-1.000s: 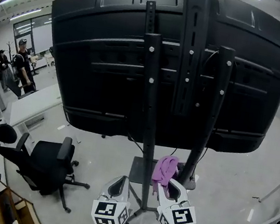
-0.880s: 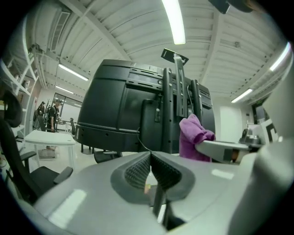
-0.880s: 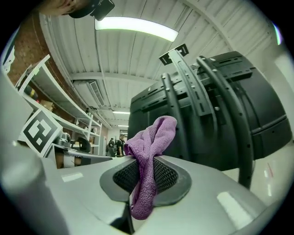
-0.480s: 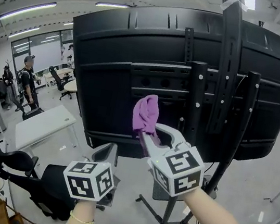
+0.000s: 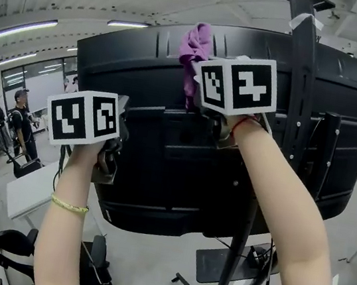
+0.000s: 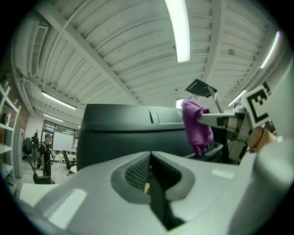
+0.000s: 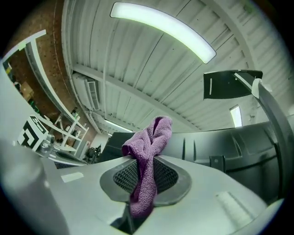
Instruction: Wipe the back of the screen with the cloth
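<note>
The black back of the screen (image 5: 165,143) fills the middle of the head view on its stand. My right gripper (image 5: 196,101) is raised to its upper part, shut on a purple cloth (image 5: 196,46) that sticks up by the top edge. In the right gripper view the cloth (image 7: 147,151) hangs pinched between the jaws of my right gripper (image 7: 141,186), with the screen (image 7: 225,147) beyond. My left gripper (image 5: 112,153) is held up near the screen's left side. Seen in the left gripper view, my left gripper (image 6: 149,161) is shut on nothing, facing the screen (image 6: 119,133) and the cloth (image 6: 196,126).
A vertical stand pole (image 5: 301,91) runs up the screen's back, with the stand base (image 5: 232,268) on the floor. At the far left are a person (image 5: 23,124), a white table (image 5: 27,188) and an office chair (image 5: 1,241).
Both grippers have risen. The right one carried the cloth from below the screen up to its top part. The left one came up beside the screen's left side.
</note>
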`<state>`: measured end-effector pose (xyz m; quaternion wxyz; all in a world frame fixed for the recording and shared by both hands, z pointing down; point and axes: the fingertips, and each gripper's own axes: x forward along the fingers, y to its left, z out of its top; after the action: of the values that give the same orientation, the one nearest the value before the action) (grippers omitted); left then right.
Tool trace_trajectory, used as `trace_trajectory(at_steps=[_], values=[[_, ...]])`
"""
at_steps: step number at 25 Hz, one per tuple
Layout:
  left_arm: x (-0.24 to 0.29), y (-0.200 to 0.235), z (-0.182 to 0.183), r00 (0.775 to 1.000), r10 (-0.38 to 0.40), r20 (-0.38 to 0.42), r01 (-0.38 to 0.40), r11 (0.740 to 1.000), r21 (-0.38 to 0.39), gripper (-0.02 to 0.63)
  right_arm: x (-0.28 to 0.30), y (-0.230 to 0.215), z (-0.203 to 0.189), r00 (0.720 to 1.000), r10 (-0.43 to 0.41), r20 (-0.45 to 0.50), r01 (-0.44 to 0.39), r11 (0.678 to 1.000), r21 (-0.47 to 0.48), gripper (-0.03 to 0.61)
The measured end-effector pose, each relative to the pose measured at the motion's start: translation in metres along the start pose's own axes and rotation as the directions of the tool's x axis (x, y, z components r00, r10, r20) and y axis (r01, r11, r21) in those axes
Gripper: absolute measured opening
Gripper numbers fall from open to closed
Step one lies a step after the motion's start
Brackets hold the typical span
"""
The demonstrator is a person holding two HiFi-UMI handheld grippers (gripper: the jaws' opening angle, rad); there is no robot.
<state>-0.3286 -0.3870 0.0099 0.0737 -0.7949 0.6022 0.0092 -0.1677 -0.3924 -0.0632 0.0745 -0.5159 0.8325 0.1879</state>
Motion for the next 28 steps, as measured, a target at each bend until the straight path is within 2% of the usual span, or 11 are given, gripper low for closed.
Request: trace_trajectory(at_steps=[2, 5, 7, 9, 12, 16, 21, 25, 28], values=[[0.018, 0.008, 0.020, 1.000, -0.003, 0.028, 0.003, 1.000, -0.003, 0.008, 0.016, -0.026, 0.005, 0.996, -0.081, -0.025, 0.080, 0.996, -0.038, 0.055], [0.045, 0.018, 0.037, 0.999, 0.009, 0.051, -0.009, 1.000, 0.007, 0.008, 0.034, -0.060, 0.003, 0.979, -0.197, -0.059, 0.189, 0.974, -0.129, 0.055], [0.063, 0.021, 0.041, 0.998, 0.019, 0.053, -0.020, 0.999, 0.028, 0.008, 0.044, -0.077, -0.002, 0.968, -0.236, -0.080, 0.224, 0.964, -0.143, 0.055], [0.071, 0.029, 0.039, 0.999, 0.018, 0.050, -0.020, 0.999, 0.047, 0.008, 0.052, -0.071, -0.006, 0.966, -0.243, -0.086, 0.230, 0.964, -0.134, 0.055], [0.067, 0.057, 0.031, 0.999, 0.016, 0.052, -0.018, 0.999, 0.050, 0.008, 0.071, -0.026, -0.005, 0.973, -0.212, -0.090, 0.198, 0.969, -0.147, 0.055], [0.054, 0.102, 0.023, 0.998, 0.035, 0.046, -0.036, 0.999, 0.024, 0.008, 0.107, 0.044, 0.000, 0.990, -0.120, -0.077, 0.106, 0.980, -0.170, 0.055], [0.031, 0.167, 0.009, 0.995, 0.102, 0.019, -0.102, 0.994, 0.038, 0.008, 0.150, 0.119, 0.009, 0.997, -0.037, -0.070, 0.022, 0.979, -0.203, 0.055], [0.020, 0.203, -0.009, 0.992, 0.126, 0.003, -0.126, 0.992, 0.032, 0.008, 0.169, 0.172, 0.002, 0.995, 0.038, -0.090, -0.062, 0.958, -0.279, 0.055], [0.015, 0.212, -0.015, 0.992, 0.123, 0.011, -0.123, 0.992, 0.003, 0.008, 0.163, 0.188, 0.014, 0.998, 0.038, -0.059, -0.058, 0.913, -0.403, 0.055]])
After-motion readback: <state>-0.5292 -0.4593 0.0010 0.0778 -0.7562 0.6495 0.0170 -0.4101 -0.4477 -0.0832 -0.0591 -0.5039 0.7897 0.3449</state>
